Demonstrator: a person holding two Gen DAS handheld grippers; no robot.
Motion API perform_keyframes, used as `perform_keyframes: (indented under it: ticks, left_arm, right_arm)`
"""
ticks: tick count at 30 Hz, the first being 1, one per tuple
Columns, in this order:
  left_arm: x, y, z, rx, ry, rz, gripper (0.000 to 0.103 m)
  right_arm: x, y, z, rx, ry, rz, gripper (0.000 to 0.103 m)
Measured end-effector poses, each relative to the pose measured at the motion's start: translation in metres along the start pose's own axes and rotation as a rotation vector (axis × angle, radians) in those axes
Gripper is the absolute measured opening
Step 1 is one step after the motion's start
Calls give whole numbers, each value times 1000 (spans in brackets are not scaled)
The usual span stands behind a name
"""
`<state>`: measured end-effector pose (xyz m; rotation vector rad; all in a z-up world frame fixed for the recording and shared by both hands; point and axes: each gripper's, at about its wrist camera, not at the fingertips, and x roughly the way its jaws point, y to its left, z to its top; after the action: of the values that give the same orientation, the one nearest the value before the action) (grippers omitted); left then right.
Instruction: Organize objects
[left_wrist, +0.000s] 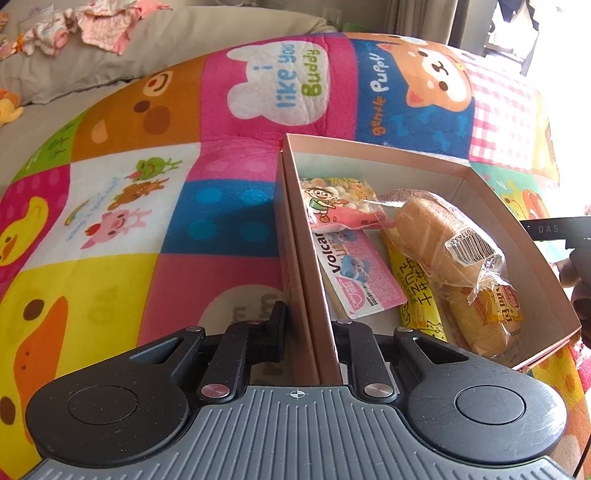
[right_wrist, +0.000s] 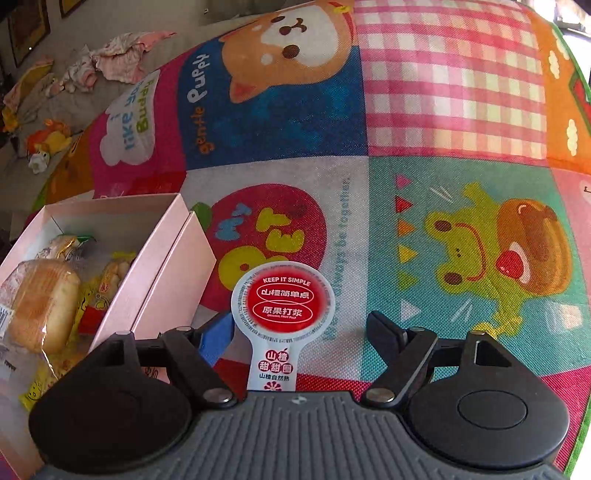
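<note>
- Left wrist view: close above the open pink cardboard box (left_wrist: 388, 155), angled down along its left wall.
- Right wrist view: close, angled down, right of that box (right_wrist: 162, 258).
- Both share the box and the colourful cartoon-patchwork play mat (left_wrist: 147, 206) (right_wrist: 443, 147).

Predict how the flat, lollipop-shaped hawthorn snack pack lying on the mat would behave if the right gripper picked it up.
The hawthorn snack pack looks thin and flat, so probably light. Its narrow tab below the round red label may flex if gripped there. It lies flush on the play mat, so the open right gripper may struggle to get under it. It is unlikely to roll.
</note>
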<state>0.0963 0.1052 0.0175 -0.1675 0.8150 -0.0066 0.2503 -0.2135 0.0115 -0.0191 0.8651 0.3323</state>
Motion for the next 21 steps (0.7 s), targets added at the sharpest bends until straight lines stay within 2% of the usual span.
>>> perform_keyframes:
  ticks: [4, 8, 12, 21]
  left_arm:
    - [0, 1, 0, -6, -2, -6, 17]
    - [0, 2, 0, -4, -4, -9, 18]
    - [0, 2, -1, -6, -7, -10, 18]
    - [-1, 2, -1, -11, -11, -13, 18]
  right_arm:
    - [3, 2, 6, -1, -11, -16, 61]
    - [-9, 3, -3, 36, -12, -24, 61]
    - [-46, 13, -23, 19, -42, -47, 61]
    - [-148, 42, -106, 47, -75, -56, 61]
